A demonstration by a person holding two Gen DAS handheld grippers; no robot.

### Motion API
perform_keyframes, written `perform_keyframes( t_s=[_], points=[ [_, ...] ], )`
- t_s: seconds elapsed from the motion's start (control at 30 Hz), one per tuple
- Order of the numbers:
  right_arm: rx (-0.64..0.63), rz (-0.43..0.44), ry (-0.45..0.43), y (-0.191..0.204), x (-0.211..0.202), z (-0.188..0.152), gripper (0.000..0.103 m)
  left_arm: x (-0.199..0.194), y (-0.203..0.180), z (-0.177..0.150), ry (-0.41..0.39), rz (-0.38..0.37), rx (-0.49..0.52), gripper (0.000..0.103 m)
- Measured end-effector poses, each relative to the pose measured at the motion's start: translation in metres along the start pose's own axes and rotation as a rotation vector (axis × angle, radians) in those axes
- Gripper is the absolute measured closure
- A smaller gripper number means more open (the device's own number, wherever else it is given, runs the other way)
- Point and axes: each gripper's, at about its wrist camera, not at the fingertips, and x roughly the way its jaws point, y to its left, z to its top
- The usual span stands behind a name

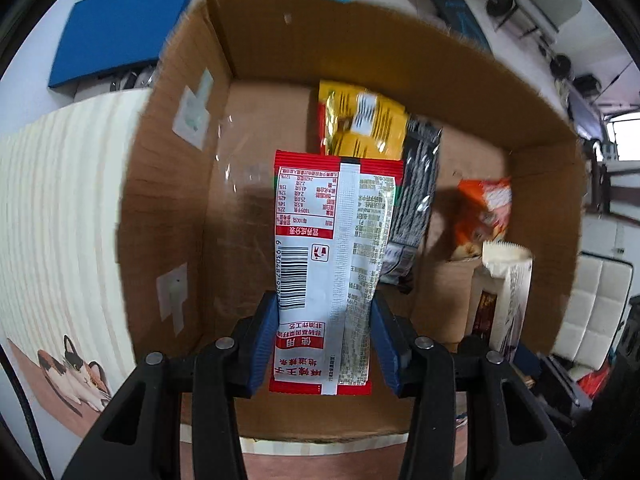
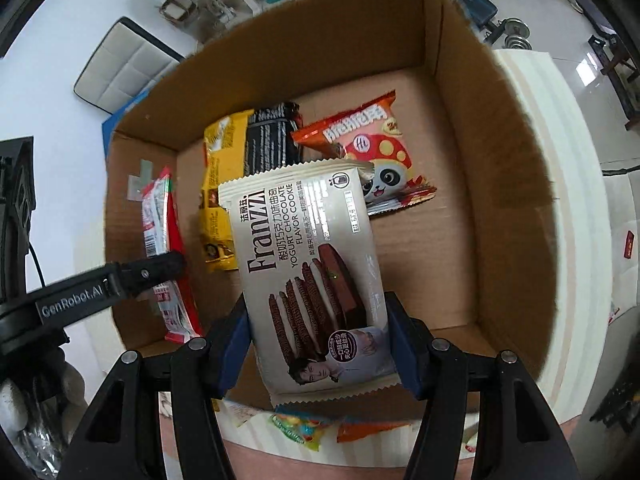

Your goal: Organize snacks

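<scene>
My left gripper (image 1: 324, 344) is shut on a red and white snack packet (image 1: 320, 248) and holds it over the open cardboard box (image 1: 280, 40). My right gripper (image 2: 318, 344) is shut on a cream Franzzi cookie packet (image 2: 308, 264), also over the box (image 2: 500, 160). On the box floor lie a yellow packet (image 2: 218, 184), a black packet (image 2: 268, 140) and an orange mushroom-print packet (image 2: 376, 148). The left gripper with its red packet (image 2: 164, 240) shows at the left of the right wrist view. The Franzzi packet (image 1: 508, 292) shows at the right of the left wrist view.
The box stands on a cream striped mat (image 1: 60, 220) with a cat picture (image 1: 76, 372). A blue pad (image 1: 124, 24) lies behind the box. Several loose snack packets (image 2: 304, 428) lie on the mat at the box's near side.
</scene>
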Motion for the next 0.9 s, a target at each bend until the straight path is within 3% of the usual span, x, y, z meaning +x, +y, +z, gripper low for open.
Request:
perform_keyframes(
  t_s=[0.1,0.17,0.23,0.27,0.4,0.47,0.7,0.9],
  points=[
    [-0.021,-0.020,0.058,0.001,0.015,0.003,0.031,0.009,0.001,-0.003,0.024,0.004,0.000,0.058],
    [-0.041,-0.041,0.060,0.002,0.019,0.004,0.012,0.010,0.001,-0.004,0.024,0.001,-0.001,0.053],
    [-0.073,-0.066,0.060,0.005,0.019,0.004,0.011,0.006,0.000,-0.006,0.013,0.002,-0.004,0.040],
    [-0.080,-0.073,0.060,0.005,0.018,0.004,0.011,0.004,0.000,-0.007,0.009,-0.004,-0.008,0.029],
    [-0.115,-0.096,0.057,0.009,0.012,0.002,0.009,-0.008,-0.002,-0.014,-0.017,-0.003,-0.006,0.024],
    [-0.135,-0.107,0.042,0.012,0.008,0.001,0.009,-0.017,-0.003,-0.017,-0.037,0.005,-0.003,0.017],
    [-0.151,-0.091,-0.046,0.019,-0.031,-0.019,0.006,-0.061,-0.015,-0.032,-0.158,0.021,0.044,0.017],
    [-0.139,-0.053,-0.089,0.013,-0.062,-0.074,0.006,-0.095,-0.017,-0.084,-0.324,0.028,0.113,0.017]
  ],
)
